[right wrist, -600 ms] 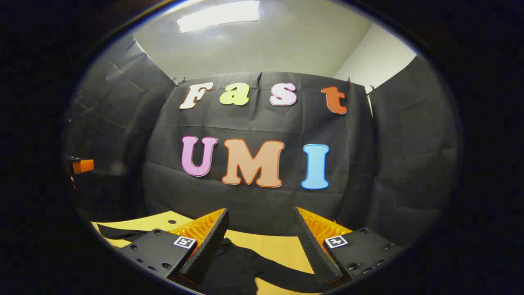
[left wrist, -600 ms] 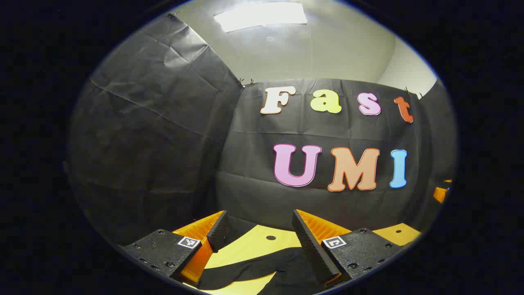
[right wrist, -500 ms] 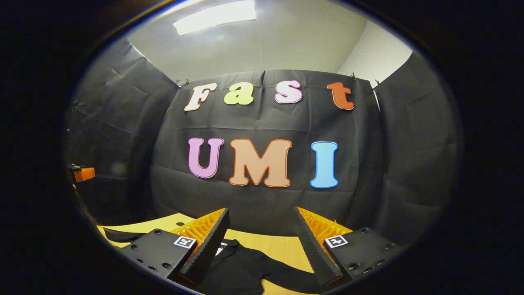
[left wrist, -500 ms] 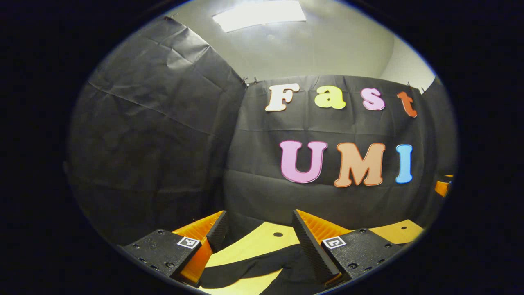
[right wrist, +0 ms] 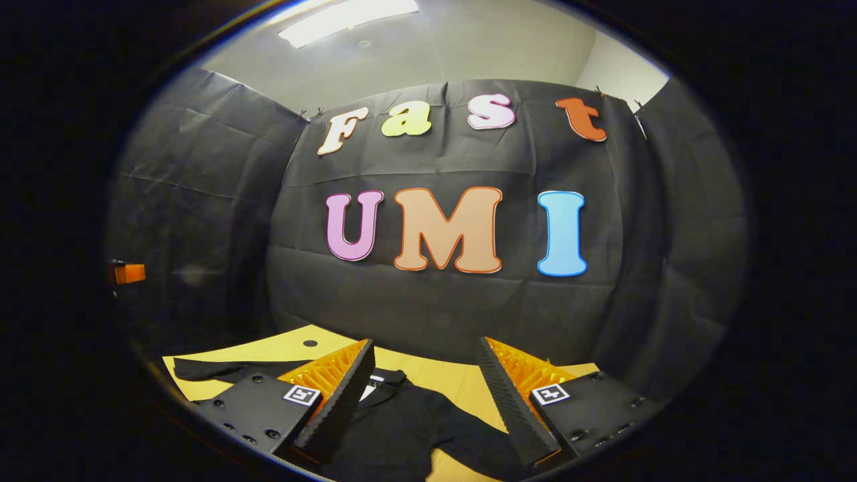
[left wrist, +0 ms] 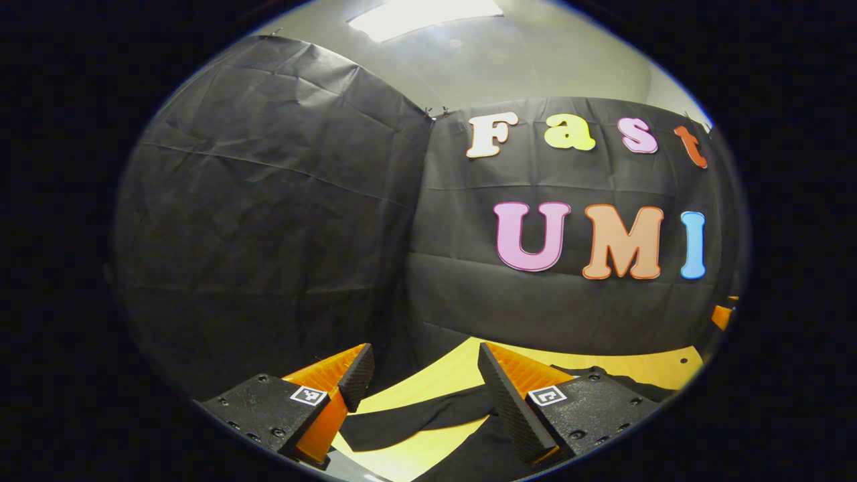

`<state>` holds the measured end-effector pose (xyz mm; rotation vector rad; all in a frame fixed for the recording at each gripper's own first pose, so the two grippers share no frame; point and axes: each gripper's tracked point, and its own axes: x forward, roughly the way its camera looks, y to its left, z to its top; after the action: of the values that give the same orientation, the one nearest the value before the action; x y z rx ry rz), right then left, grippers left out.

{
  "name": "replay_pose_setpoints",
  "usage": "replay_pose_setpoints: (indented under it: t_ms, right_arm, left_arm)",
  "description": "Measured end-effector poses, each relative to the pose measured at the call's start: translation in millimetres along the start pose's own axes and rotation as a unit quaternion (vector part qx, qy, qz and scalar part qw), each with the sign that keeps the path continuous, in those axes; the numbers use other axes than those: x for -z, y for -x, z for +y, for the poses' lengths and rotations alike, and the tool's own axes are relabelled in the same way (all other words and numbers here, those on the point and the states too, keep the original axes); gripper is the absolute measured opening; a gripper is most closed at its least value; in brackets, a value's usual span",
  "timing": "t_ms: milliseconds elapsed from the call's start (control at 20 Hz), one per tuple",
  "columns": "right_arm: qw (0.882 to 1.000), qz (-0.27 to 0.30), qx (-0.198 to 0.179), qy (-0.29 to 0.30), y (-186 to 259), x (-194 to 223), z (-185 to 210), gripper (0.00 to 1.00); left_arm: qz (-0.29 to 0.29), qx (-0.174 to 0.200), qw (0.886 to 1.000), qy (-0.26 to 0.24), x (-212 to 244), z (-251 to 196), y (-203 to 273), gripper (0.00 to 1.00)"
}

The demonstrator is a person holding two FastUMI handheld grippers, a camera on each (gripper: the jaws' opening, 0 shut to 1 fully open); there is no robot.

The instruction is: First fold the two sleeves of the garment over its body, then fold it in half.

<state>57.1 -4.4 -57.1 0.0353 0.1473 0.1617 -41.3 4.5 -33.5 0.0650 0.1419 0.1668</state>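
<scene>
garment point(right wrist: 402, 428) of soft black cloth lies spread flat on the smooth yellow tabletop point(right wrist: 281, 349), limp and matte, its edges falling in loose curves. in the right gripper view its body sits between and under the right tool point(right wrist: 423, 388), with a collar and a small pale tag near the tool's left finger, one sleeve trailing off to the left edge and another reaching toward the lower right. in the left gripper view a long flat sleeve point(left wrist: 415, 418) of the garment point(left wrist: 469, 455) stretches across the tabletop point(left wrist: 455, 365) between the fingers of the left tool point(left wrist: 423, 391), with more dark cloth behind the right finger.

both tools stand wide open, gripping nothing. each has wedge-shaped fingers with ribbed, saw-toothed inner faces, bolted to grainy blocks that carry small square printed markers. they hang above the cloth; whether any tip touches it i cannot tell.

a small round hole point(right wrist: 310, 343) is set in the tabletop near its far edge. crinkled black fabric forms the booth wall point(left wrist: 268, 201) behind, pinned with small clips at its top corners.
</scene>
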Motion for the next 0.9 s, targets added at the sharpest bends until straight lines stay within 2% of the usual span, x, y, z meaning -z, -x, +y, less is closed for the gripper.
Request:
replay_pose_setpoints:
  t_ms: [100,250,450,550,700,750,800,850,900]
  right_arm:
    - [1.0,-0.009,0.004,-0.014,9.1,-7.1,-5.6,0.98]
    - [0.998,-0.022,0.06,-0.001,34.3,-3.8,-31.1,0.98]
    - [0.994,-0.021,0.107,-0.026,53.5,-1.5,-36.7,1.0]
    - [0.989,-0.022,0.135,-0.048,60.3,-3.2,-25.6,0.98]
    - [0.979,-0.035,0.18,-0.087,69.4,-12.3,9.3,0.97]
    - [0.975,-0.043,0.2,-0.089,73.6,-17.7,21.6,0.94]
    - [0.969,-0.048,0.225,-0.085,79.4,-22.0,29.7,0.97]
    - [0.964,-0.052,0.248,-0.082,85.3,-23.0,37.9,0.93]
    - [0.959,-0.054,0.265,-0.08,90.2,-23.7,46.2,0.97]
  left_arm:
    - [0.005,0.027,0.999,-0.02,5.4,-24.4,-9.5,0.92]
    - [-0.015,0.082,0.996,-0.044,-9.3,-67.7,-30.5,0.92]
    - [-0.07,0.173,0.98,-0.074,-35.9,-120.6,-49.9,0.93]
    - [-0.072,0.209,0.972,-0.075,-30.1,-127.0,-59.3,0.93]
    - [-0.038,0.277,0.959,-0.039,-7.4,-130.1,-71.6,0.93]
    - [-0.032,0.294,0.955,-0.038,-4.9,-126.0,-78.1,0.94]
    - [-0.026,0.308,0.95,-0.041,-1.2,-118.5,-84.8,0.92]
    - [-0.022,0.322,0.945,-0.043,1.2,-113.2,-92.7,0.92]
    - [-0.015,0.338,0.94,-0.04,3.6,-109.4,-99.7,0.93]
